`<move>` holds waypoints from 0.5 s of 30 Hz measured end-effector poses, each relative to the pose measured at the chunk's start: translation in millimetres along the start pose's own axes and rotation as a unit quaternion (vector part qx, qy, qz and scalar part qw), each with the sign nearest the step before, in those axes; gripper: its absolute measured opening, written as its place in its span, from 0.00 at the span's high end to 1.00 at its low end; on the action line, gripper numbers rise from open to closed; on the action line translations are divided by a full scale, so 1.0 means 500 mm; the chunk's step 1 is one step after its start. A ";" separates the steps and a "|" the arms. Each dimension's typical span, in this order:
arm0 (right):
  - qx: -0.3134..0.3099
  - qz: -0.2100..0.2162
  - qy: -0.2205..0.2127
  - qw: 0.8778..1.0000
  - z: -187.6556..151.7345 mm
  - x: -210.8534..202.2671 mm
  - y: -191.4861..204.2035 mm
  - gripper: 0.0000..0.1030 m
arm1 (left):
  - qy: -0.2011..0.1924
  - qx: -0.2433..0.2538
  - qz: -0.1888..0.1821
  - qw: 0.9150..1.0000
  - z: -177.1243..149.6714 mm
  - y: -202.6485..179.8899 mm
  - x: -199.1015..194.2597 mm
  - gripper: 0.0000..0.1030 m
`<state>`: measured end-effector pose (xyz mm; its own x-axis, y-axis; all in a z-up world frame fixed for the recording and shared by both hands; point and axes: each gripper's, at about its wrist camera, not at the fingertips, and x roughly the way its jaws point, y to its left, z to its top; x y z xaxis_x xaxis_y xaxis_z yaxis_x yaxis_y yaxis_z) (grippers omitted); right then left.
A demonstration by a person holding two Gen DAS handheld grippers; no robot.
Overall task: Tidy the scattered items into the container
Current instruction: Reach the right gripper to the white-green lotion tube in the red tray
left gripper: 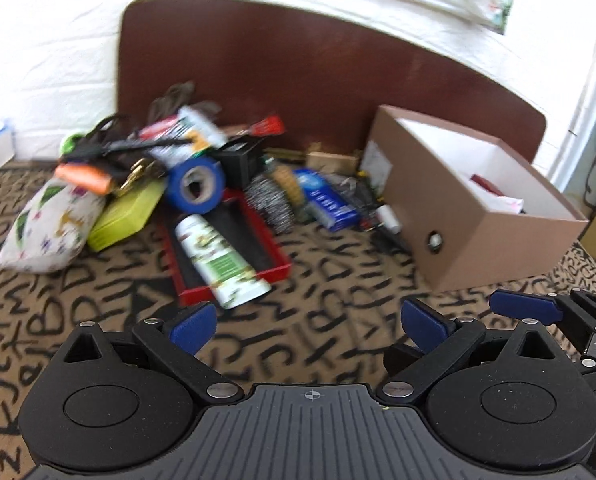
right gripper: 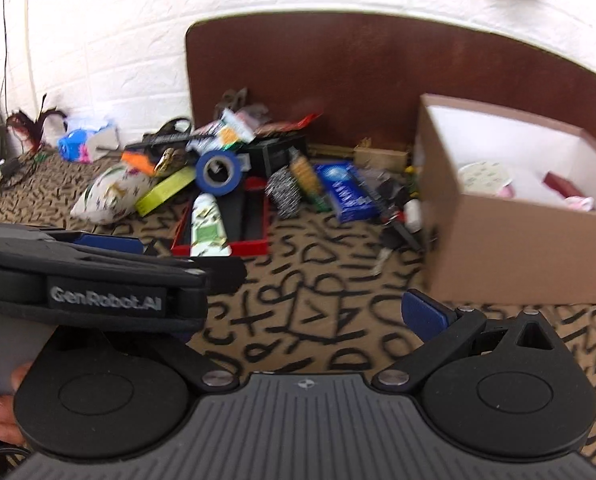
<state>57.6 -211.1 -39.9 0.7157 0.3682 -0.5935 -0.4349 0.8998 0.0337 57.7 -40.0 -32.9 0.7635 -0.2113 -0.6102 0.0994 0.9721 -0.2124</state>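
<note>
Most of the clutter sits heaped left of the brown cardboard box with white lining (right gripper: 510, 240), the container, which stands open-topped against the dark brown board (left gripper: 298, 64) so things can be dropped in from above. Farthest left of the box lies a white printed fabric pouch (left gripper: 50, 228), with a lime-green flat case (left gripper: 124, 216) leaning on it. Nearer the box, a blue roll of tape (left gripper: 196, 184) rests on the pile's front slope, and a white tube with green label (left gripper: 222, 260) lies slanted across a red-rimmed black tray (left gripper: 254, 248). Closer still come a silvery steel scourer (left gripper: 270, 204) and a blue rectangular packet (left gripper: 330, 200), just beside the box's left wall. Inside the box a few things already lie, a dark red one among them, so I judge the tidying barely begun.

Both claws hover over the lettered tan cloth (right gripper: 318, 312), in front of the box and short of the heap: the left gripper (left gripper: 302, 324) is spread wide and empty; the right gripper (right gripper: 294, 312) likewise looks released, though its left finger is hidden behind the other tool
</note>
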 end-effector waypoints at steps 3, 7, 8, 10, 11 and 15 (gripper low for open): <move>0.002 0.013 0.019 1.000 -0.007 0.036 0.017 0.00 | 0.011 -0.020 0.006 1.000 -0.001 0.040 0.009 0.01; 0.001 0.036 0.010 0.999 -0.010 0.068 0.037 0.00 | 0.021 -0.029 0.002 0.999 0.012 0.070 0.026 0.07; -0.001 0.040 0.004 0.999 -0.009 0.075 0.040 0.00 | 0.023 -0.026 0.000 0.999 0.016 0.074 0.032 0.09; -0.003 0.044 -0.004 0.999 -0.002 0.089 0.045 0.02 | 0.026 -0.021 -0.002 0.999 0.026 0.081 0.044 0.14; -0.002 0.046 -0.009 0.999 0.002 0.096 0.047 0.06 | 0.029 -0.020 -0.006 0.999 0.032 0.085 0.051 0.17; -0.012 0.055 -0.022 0.998 0.026 0.125 0.056 0.17 | 0.036 -0.021 -0.021 0.999 0.056 0.103 0.075 0.22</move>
<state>97.3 -160.1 -65.8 0.6861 0.4751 -0.5510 -0.5252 0.8475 0.0767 109.5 4.9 -45.2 0.7106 -0.2594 -0.6540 0.1016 0.9576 -0.2695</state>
